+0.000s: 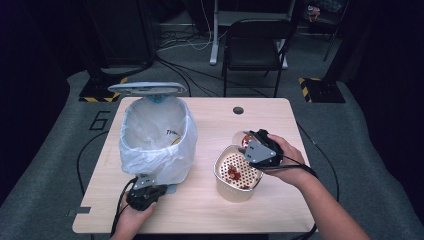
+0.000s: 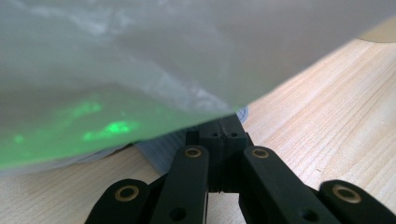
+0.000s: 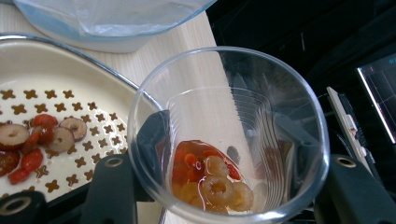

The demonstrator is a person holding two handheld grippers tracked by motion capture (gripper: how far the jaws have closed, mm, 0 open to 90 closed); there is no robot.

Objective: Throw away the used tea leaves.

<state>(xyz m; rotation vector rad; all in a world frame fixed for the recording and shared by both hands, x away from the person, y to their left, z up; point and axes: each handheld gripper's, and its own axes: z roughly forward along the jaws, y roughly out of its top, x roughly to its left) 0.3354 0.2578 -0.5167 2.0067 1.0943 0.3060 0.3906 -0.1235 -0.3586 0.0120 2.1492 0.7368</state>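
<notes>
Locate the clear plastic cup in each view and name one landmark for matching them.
High view: the clear plastic cup sits right of centre, behind the strainer bowl, in the right tongs.
Left gripper view: the cup is not in this picture; the bag-lined bin takes the top.
Right gripper view: the cup is centre, tilted, fruit slices inside.
Shared landmark: the bag-lined bin.

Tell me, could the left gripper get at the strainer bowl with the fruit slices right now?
Probably not as things stand. The left gripper is shut at the foot of the bagged bin, seemingly pressing its pedal. The table between it and the strainer bowl is bare, but it would have to let go first.
</notes>
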